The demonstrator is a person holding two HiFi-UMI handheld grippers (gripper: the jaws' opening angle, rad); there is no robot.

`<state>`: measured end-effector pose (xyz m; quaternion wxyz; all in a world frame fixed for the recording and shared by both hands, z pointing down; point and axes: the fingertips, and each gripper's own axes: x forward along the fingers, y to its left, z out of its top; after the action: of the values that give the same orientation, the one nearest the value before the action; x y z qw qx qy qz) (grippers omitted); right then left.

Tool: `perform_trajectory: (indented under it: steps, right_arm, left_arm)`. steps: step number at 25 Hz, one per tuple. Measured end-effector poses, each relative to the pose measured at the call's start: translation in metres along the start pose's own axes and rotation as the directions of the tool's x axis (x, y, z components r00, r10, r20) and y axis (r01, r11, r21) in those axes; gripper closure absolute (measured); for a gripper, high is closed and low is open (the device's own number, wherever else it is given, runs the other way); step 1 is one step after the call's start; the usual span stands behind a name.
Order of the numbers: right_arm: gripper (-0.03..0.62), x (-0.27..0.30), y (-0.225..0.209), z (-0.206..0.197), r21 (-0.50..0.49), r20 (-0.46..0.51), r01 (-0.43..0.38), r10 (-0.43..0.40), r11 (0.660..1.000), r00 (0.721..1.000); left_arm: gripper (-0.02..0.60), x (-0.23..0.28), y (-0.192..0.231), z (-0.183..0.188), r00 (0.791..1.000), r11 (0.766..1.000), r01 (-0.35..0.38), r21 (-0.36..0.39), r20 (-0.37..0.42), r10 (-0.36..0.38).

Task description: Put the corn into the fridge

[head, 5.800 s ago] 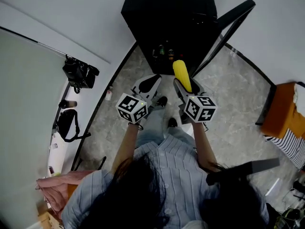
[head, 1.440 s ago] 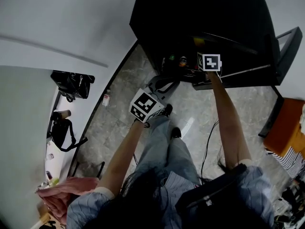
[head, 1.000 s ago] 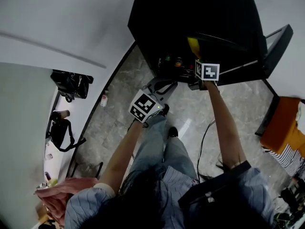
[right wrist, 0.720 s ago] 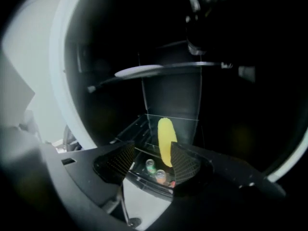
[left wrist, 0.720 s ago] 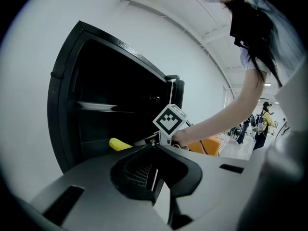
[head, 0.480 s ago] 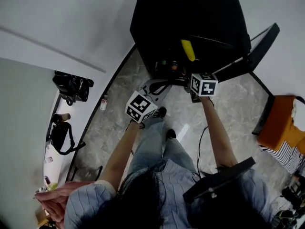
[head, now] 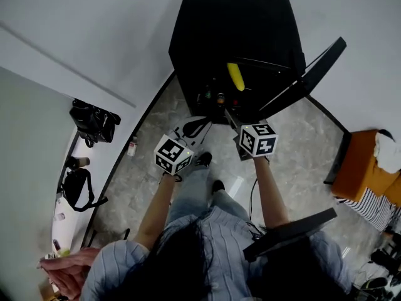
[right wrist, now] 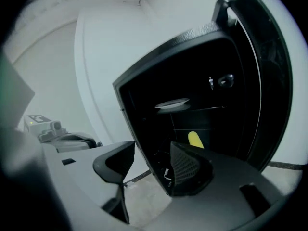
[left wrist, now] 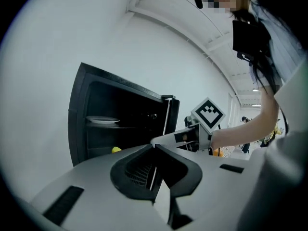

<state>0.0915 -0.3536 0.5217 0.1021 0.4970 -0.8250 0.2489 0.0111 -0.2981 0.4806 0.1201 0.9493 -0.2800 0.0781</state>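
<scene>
Now the corn lies in the fridge, and both grippers are empty.
The corn (head: 235, 76) rests on a shelf inside the black fridge (head: 232, 24), under the shelf bearing a white plate (right wrist: 172, 103); the door (head: 313, 68) stands open. The right gripper (right wrist: 149, 160) hangs outside, jaws apart around nothing. The left gripper (left wrist: 153, 150) has its jaws pressed together.

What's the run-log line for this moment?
phase: corn placed | corn: lying on a shelf inside fridge | door: open | right gripper: open, empty, outside fridge | left gripper: shut, empty
</scene>
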Motion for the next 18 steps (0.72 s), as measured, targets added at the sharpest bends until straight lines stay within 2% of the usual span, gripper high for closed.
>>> perform_trajectory:
  steps: [6, 11, 18]
  right_arm:
    - [0.350, -0.041, 0.029, 0.000, 0.006, 0.027, -0.050, 0.050, 0.999, 0.998]
    - [0.352, -0.071, 0.048, -0.004, 0.017, 0.043, -0.072, 0.071, 0.997, 0.997]
    - [0.352, -0.117, 0.066, -0.006, -0.014, 0.072, -0.077, 0.077, 0.997, 0.994]
  left_arm:
    - [0.572, -0.025, -0.031, 0.018, 0.998, 1.000, 0.008, -0.024, 0.057, -0.006]
    - [0.572, -0.043, -0.041, 0.029, 0.995, 0.998, -0.037, -0.048, 0.094, 0.041]
    - [0.572, -0.061, -0.074, 0.047, 0.987, 0.997, -0.079, -0.027, 0.139, 0.082]
